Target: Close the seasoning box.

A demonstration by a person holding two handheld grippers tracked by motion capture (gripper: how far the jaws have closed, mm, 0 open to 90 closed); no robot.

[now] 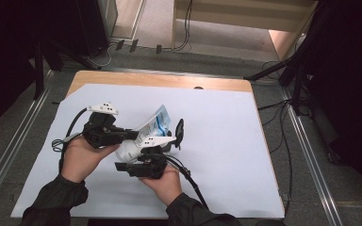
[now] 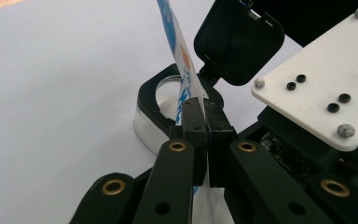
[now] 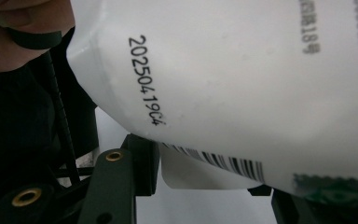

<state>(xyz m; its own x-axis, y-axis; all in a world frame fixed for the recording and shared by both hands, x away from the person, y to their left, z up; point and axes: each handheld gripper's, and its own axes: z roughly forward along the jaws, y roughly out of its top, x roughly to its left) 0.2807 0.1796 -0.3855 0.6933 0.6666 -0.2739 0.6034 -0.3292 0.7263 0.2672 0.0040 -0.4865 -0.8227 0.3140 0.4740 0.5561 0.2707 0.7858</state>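
A white refill pouch [image 1: 153, 125] with blue print is held tilted above the table between both grippers. My left gripper [image 1: 134, 134] is shut on the pouch's thin edge [image 2: 186, 70], its pads [image 2: 195, 122] pressed flat together on it. My right gripper [image 1: 125, 162] holds the pouch's lower end. In the right gripper view the pouch's white back [image 3: 223, 79] with a date code and barcode lies across the jaws [image 3: 200, 172], which stand apart at its width. Beyond the pouch a black-rimmed container [image 2: 149, 93] sits on the table, its black lid [image 2: 237, 42] flipped open.
A pale sheet [image 1: 226, 141] covers most of the wooden table [image 1: 160, 80]. The open container [image 1: 172, 141] stands just right of the pouch, its lid [image 1: 179, 129] upright. Black stands and cables [image 1: 283, 122] run along the floor on the right.
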